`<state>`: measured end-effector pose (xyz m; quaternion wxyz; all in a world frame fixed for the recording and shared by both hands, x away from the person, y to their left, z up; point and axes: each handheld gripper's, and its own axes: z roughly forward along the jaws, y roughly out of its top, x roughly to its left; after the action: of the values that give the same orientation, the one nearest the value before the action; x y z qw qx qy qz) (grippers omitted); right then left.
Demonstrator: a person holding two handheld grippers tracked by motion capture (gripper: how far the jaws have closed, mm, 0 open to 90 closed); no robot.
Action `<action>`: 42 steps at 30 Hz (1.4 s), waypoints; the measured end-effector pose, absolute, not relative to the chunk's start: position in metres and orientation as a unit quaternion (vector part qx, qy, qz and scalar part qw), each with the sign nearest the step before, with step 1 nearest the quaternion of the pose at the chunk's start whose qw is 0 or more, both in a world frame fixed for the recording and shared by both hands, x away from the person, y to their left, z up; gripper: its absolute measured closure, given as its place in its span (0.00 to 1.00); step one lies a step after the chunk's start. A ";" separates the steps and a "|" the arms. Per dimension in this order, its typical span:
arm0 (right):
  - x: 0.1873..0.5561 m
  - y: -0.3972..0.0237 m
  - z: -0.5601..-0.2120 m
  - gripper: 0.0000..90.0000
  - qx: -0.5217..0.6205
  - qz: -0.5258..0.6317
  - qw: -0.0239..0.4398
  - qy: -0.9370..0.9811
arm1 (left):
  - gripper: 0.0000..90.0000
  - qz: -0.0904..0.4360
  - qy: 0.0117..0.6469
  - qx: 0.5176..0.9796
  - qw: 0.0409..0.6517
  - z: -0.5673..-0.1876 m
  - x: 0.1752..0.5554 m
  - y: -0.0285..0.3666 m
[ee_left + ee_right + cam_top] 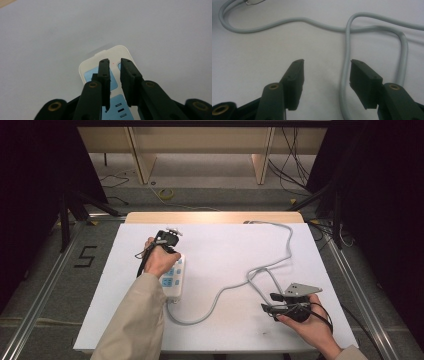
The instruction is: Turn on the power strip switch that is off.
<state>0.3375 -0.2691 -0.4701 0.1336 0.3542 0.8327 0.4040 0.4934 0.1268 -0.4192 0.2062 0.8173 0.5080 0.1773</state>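
A white power strip [173,280] with blue socket faces lies at the left of the white table top [225,245]. My left gripper [169,245] hovers over its far end. In the left gripper view the strip [120,51] lies under the left gripper [115,62], whose jaws stand a little apart with nothing between them. A grey cable [235,287] runs from the strip's near end, loops at the right and leads off the far edge. My right gripper [267,302] rests open near the front right. The right gripper view has the right gripper [325,67] beside the cable's loop [347,50], not touching it.
The white top ends close in front of both hands and at the right, just past my right hand. Metal rails [45,290] run along the floor on both sides. Wooden furniture legs [142,160] and loose wires stand beyond the far edge.
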 end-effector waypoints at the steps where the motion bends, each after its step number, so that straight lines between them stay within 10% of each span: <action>1: 0.338 -0.269 -0.470 0.51 0.355 0.404 0.134 0.832 | 0.83 0.178 0.507 0.817 0.209 -0.419 0.492 0.128; 42: 0.338 -0.269 -0.470 0.51 0.355 0.405 0.134 0.832 | 0.34 0.179 0.500 0.784 0.321 -0.421 0.422 0.196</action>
<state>0.3378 -0.2688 -0.4703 0.1338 0.3554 0.8315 0.4054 0.4218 0.1959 -0.4210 0.3209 0.7844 0.4998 0.1789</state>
